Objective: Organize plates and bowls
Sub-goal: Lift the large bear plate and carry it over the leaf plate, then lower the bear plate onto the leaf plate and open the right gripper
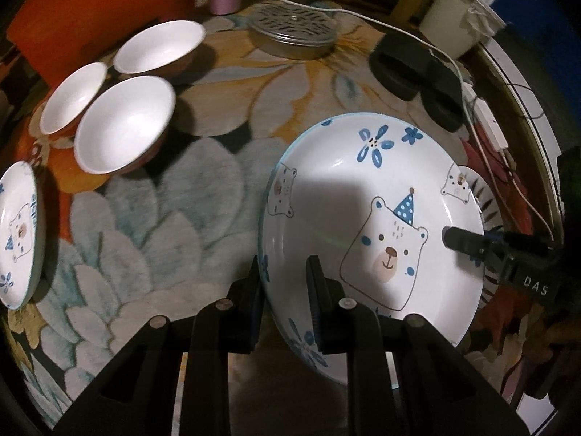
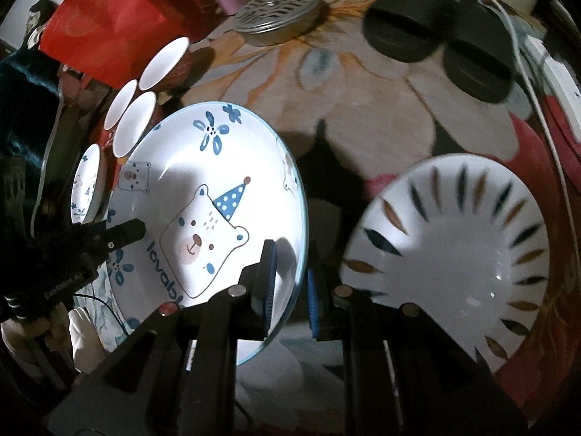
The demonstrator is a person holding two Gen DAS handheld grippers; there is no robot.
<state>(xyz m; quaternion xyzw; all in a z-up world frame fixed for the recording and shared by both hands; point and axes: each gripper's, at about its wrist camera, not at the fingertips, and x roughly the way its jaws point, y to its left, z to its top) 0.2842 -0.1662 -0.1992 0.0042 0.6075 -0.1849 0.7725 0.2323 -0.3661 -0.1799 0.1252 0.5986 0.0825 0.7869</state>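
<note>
A dim room where a floral-patterned tablecloth [image 1: 203, 189] covers the table, with a red chair [image 1: 90, 7] at its far left edge and harsh overhead light.

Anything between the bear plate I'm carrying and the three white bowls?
Nothing: only bare floral tablecloth lies between the bear plate and the three white bowls, clearest in the left wrist view.

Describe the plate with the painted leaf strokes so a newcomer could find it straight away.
Start at the flower-patterned tablecloth and find the big bear plate gripped at opposite rims by the fingers of both grippers. The leaf plate lies flat just beside its right edge. Unlike the bear plates and the plain white bowls, it carries a ring of dark and gold leaf-shaped strokes radiating around a bare white centre.
</note>
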